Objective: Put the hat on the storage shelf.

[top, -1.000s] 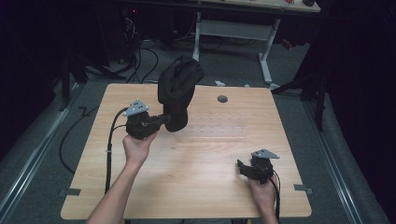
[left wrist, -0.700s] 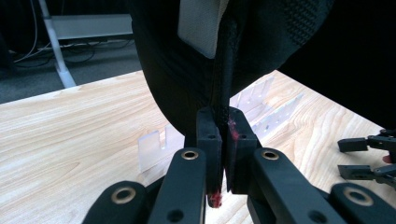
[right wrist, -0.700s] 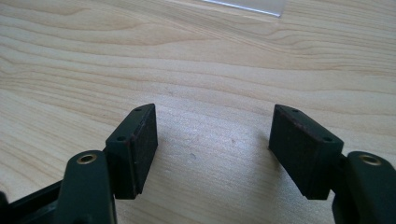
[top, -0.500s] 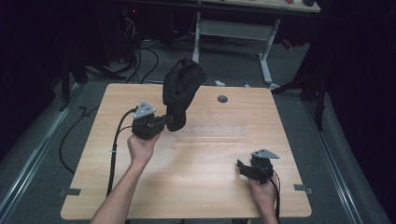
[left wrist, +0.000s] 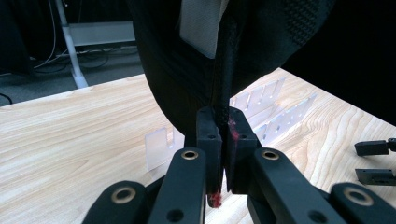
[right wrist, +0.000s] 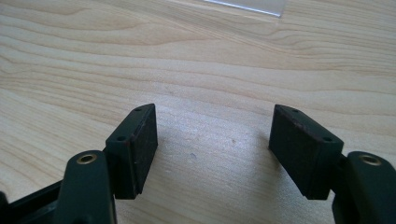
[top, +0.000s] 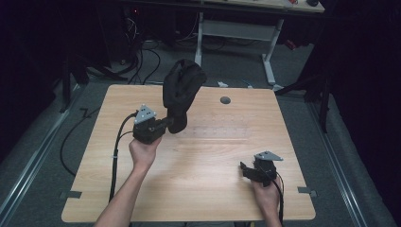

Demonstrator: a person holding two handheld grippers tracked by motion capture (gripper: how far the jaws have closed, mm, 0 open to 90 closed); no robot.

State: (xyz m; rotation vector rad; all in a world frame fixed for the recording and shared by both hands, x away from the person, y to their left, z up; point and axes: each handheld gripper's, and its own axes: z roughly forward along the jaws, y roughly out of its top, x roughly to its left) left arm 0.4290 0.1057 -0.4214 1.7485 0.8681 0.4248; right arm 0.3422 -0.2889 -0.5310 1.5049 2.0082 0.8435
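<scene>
So I have the cap [top: 182, 92] pinched by its edge in my left gripper [top: 166, 124], lifted above the table [top: 213, 156] near the clear rack [top: 222, 134]. My right gripper [top: 245, 170] rests spread and empty. Placing it remains, I judge.

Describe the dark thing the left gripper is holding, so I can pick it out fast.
On the wooden table, look left of the middle, where the left gripper points away from the person. Its shut jaws pinch a black cloth bag by the edge, lifted off the table: the one soft, bulky, dark thing there.
</scene>
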